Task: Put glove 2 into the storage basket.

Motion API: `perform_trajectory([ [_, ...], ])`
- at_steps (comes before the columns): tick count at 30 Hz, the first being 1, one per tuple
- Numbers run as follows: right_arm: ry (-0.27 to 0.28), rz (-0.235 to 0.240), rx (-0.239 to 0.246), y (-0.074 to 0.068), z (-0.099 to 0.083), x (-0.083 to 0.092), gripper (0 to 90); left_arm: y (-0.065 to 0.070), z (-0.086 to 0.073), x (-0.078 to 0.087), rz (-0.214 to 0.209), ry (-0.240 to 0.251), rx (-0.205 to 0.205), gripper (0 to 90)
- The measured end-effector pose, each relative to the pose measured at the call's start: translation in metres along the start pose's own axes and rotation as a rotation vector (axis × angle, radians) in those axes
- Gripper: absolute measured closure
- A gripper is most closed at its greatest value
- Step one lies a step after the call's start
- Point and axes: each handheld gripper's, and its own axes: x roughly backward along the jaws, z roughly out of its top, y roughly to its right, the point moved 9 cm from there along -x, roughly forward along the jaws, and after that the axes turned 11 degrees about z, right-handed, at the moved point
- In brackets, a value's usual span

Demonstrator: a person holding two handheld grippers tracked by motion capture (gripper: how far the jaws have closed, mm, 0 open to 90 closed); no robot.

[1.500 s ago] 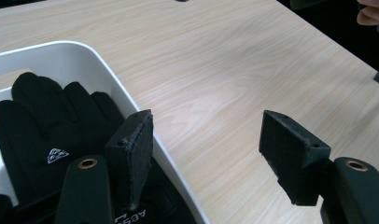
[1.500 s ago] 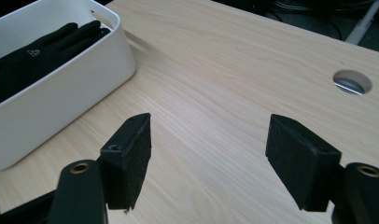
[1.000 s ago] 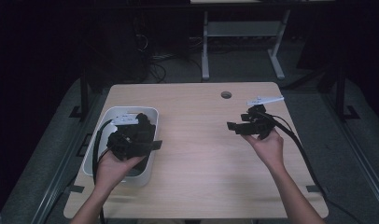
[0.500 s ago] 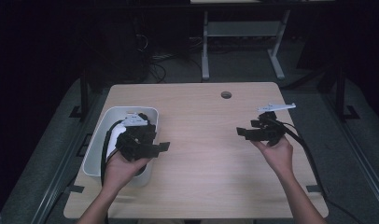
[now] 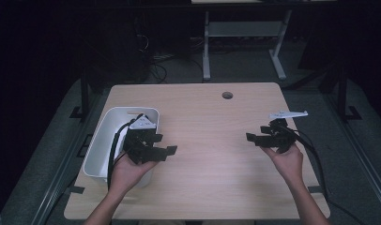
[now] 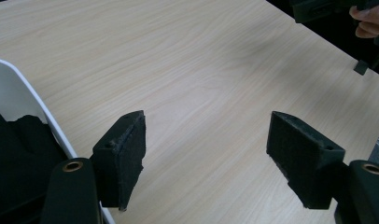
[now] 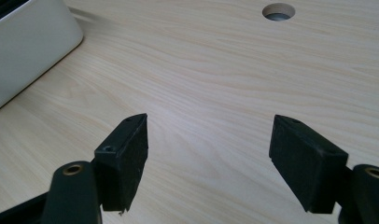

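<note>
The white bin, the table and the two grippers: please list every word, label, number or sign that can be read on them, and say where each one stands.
There are none to read.
white bin: plain, no label visible.
table: bare wood grain, with a round hole, no print.
left gripper and right gripper: black fingers, no marking legible.

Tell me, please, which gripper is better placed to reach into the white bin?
Left. The left gripper hangs open at the white bin rim; the right gripper is across the table.
</note>
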Motion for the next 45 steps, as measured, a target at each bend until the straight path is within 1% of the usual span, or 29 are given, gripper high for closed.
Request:
perform_trajectory([
  [1,0.002,-0.001,-0.001,0.001,-0.001,0.001,27.8,0.001,0.0,-0.001,-0.001,0.001,0.004,27.9],
  [3,-0.001,-0.005,-0.002,0.002,-0.004,0.003,27.7,0.002,0.0,-0.002,-0.004,0.002,-0.004,27.6],
  [4,0.001,-0.009,-0.008,0.003,-0.005,0.004,27.6,0.003,0.0,-0.002,-0.004,0.004,0.002,27.3],
  [5,0.003,-0.012,-0.009,0.005,-0.008,0.005,27.5,0.004,0.0,-0.003,-0.005,0.0,-0.005,27.0],
  [7,0.001,-0.012,-0.012,0.006,-0.009,0.006,27.5,0.006,0.0,-0.003,-0.007,0.004,-0.003,26.9],
  [8,0.003,-0.018,-0.015,0.009,-0.012,0.008,27.3,0.007,0.0,-0.004,-0.009,0.005,-0.009,26.8],
  [10,0.004,-0.018,-0.014,0.01,-0.013,0.009,27.3,0.009,-0.001,-0.005,-0.012,0.006,-0.005,26.8],
  [11,0.001,-0.022,-0.018,0.012,-0.017,0.01,27.2,0.01,-0.001,-0.007,-0.011,0.005,-0.008,26.3],
  [12,0.001,-0.022,-0.018,0.012,-0.017,0.01,27.2,0.011,-0.002,-0.008,-0.013,0.003,-0.012,26.3],
  [14,-0.001,-0.026,-0.02,0.014,-0.022,0.013,27.2,0.014,-0.003,-0.011,-0.019,-0.003,-0.006,25.4],
  [16,0.0,-0.026,-0.022,0.015,-0.024,0.014,27.2,0.017,-0.004,-0.013,-0.023,-0.006,-0.007,25.3],
  [18,-0.002,-0.027,-0.028,0.016,-0.028,0.016,27.1,0.019,-0.006,-0.015,-0.026,-0.012,-0.019,25.3],
  [22,-0.004,-0.031,-0.032,0.019,-0.035,0.02,26.9,0.024,-0.008,-0.019,-0.031,-0.015,-0.02,25.1],
  [23,-0.005,-0.029,-0.046,0.02,-0.038,0.021,26.7,0.025,-0.008,-0.019,-0.034,-0.017,-0.02,25.0],
  [24,-0.005,-0.029,-0.046,0.02,-0.038,0.021,26.7,0.027,-0.009,-0.02,-0.037,-0.019,-0.017,25.0],
  [26,-0.003,-0.031,-0.047,0.022,-0.042,0.023,26.5,0.029,-0.01,-0.021,-0.043,-0.026,-0.025,25.0],
  [31,-0.004,-0.037,-0.058,0.025,-0.052,0.029,26.4,0.033,-0.012,-0.024,-0.044,-0.018,-0.023,25.0],
  [35,-0.008,-0.045,-0.07,0.028,-0.061,0.033,26.4,0.037,-0.015,-0.026,-0.049,-0.02,-0.032,25.0],
  [38,-0.011,-0.05,-0.073,0.03,-0.068,0.036,26.5,0.04,-0.017,-0.027,-0.056,-0.015,-0.026,25.0],
  [39,-0.01,-0.05,-0.074,0.03,-0.07,0.036,26.4,0.041,-0.017,-0.028,-0.06,-0.005,-0.016,25.0],
  [40,-0.007,-0.05,-0.076,0.03,-0.071,0.037,26.5,0.041,-0.018,-0.028,-0.06,-0.008,-0.03,25.0],
  [41,-0.008,-0.051,-0.073,0.029,-0.075,0.038,26.4,0.043,-0.018,-0.028,-0.058,-0.006,-0.026,25.0],
  [43,-0.01,-0.054,-0.073,0.029,-0.077,0.038,26.4,0.043,-0.019,-0.028,-0.059,-0.008,-0.043,25.0],
  [44,-0.01,-0.053,-0.078,0.029,-0.078,0.039,26.4,0.044,-0.019,-0.028,-0.062,-0.007,-0.035,25.0],
  [45,-0.008,-0.054,-0.074,0.029,-0.08,0.039,26.4,0.044,-0.02,-0.028,-0.058,-0.005,-0.046,25.0],
])
